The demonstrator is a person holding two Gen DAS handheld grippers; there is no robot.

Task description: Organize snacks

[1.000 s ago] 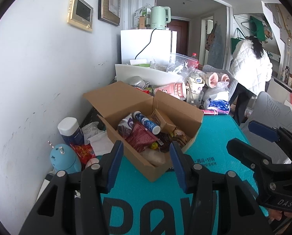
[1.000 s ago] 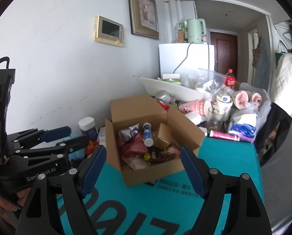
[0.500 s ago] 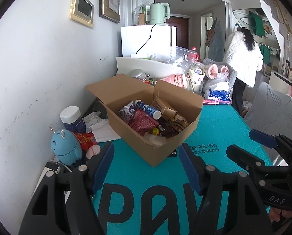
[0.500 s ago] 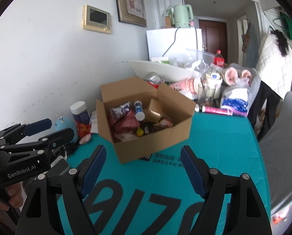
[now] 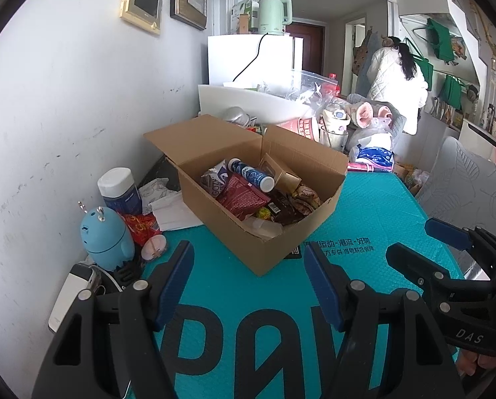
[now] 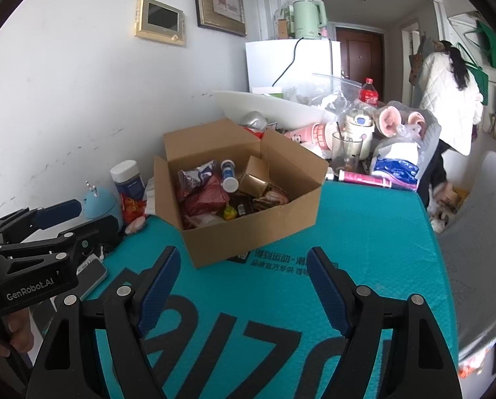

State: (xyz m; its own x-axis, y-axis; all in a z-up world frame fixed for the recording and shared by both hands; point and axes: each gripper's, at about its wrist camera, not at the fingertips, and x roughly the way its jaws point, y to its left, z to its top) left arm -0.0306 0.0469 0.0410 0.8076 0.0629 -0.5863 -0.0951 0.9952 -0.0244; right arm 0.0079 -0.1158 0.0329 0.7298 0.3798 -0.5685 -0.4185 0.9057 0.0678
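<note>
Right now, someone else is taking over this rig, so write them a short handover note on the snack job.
Left hand-held gripper: open, empty, above the teal mat, short of the box.
Right hand-held gripper: open, empty, also short of the box.
Cardboard box: flaps open, on the mat by the wall. Inside are a blue-and-white tube, a red packet, a gold box and dark wrappers.
Done: nothing visibly sorted.
Left: everything; no snack has been taken out.

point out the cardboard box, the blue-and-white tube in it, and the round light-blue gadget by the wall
cardboard box (image 5: 228, 229), left wrist view, on its near outer wall.
blue-and-white tube (image 5: 249, 173), left wrist view, middle of its body.
light-blue gadget (image 5: 103, 237), left wrist view, front of its rounded body.
</note>
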